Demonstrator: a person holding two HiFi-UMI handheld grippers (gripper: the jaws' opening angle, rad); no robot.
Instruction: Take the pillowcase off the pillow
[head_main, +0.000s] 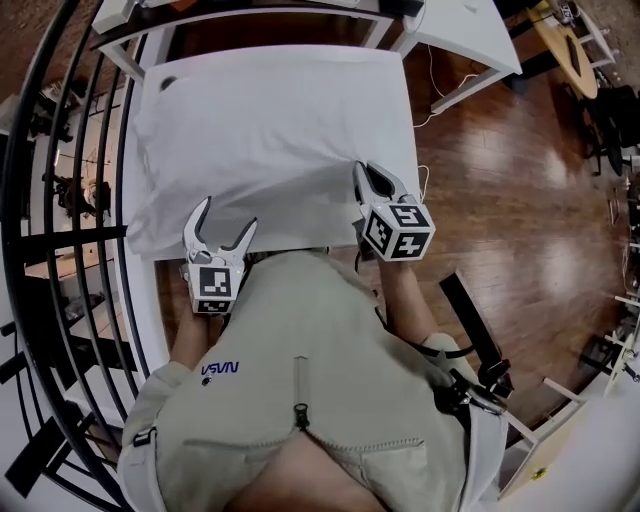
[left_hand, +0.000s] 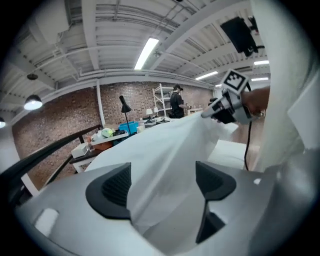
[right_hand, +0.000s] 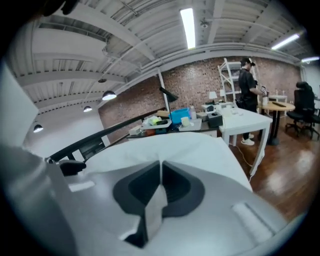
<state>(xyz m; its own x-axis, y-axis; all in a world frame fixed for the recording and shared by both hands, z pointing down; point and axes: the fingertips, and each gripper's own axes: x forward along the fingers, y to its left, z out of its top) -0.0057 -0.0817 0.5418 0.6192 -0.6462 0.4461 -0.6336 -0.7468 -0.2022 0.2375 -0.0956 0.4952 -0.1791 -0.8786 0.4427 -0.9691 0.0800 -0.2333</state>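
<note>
The left white plastic two-jaw gripper with black pads (head_main: 228, 216) points away from the body and slightly downward, its jaws spread wide; white pillowcase cloth (right_hand: 152, 207) lies loose between its pads, unpressed. The right white plastic gripper (head_main: 364, 172), well apart to the left one's right and a little farther forward, has its jaws closed tight on a fold of that cloth. The left forearm (head_main: 188, 340) and the right forearm (head_main: 408, 300) run back from the grippers toward the torso.

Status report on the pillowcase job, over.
Right gripper shut on pillowcase edge. Left gripper open, pillowcase between its jaws, unpinched. Pillowcase not yet off. Nothing blocking.
</note>
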